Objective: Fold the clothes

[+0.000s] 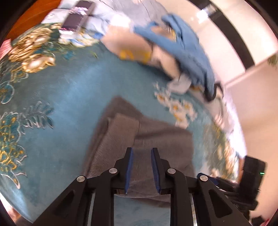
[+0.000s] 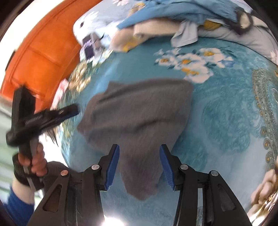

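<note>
Left gripper (image 1: 142, 151): jaws narrowly parted, holding nothing.
Right gripper (image 2: 139, 147): jaws wide, holding nothing.
Grey cloth (image 2: 139, 107): folded on blue bedspread (image 2: 225, 113).

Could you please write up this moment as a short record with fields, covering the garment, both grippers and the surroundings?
Surface: teal floral bedspread
Garment in work: grey cloth, partly folded, lying on the bedspread
Left gripper: jaws open, over the grey cloth, holding nothing
Right gripper: jaws open, a corner of the cloth lying between them, not clamped
Waiting pile: blue garment and beige garment heaped at the far edge
Background: orange headboard
Image quality: motion blur in both views
</note>
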A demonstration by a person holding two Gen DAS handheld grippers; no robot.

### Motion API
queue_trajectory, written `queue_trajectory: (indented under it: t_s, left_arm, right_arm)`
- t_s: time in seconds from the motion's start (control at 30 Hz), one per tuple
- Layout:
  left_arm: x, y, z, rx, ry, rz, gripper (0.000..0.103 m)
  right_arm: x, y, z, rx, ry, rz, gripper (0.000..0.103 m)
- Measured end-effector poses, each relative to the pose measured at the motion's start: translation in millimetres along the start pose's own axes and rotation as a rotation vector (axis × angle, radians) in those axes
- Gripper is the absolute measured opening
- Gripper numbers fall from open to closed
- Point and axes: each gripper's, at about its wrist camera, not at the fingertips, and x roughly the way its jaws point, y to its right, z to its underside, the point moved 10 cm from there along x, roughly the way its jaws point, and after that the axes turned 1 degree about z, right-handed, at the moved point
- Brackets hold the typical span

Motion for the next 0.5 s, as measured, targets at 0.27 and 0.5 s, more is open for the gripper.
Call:
queue_trajectory:
  t_s: [0.27, 0.5]
  left_arm:
    - [32, -38, 21, -0.112, -0.078, -0.014, 0.024]
    - [17, -36, 12, -0.123, -0.039, 0.039, 0.024]
  right_arm:
    - [22, 12, 20, 0.065, -0.037, -0.008, 0.05]
    - [24, 15, 22, 0.098, -0.042, -0.007, 0.05]
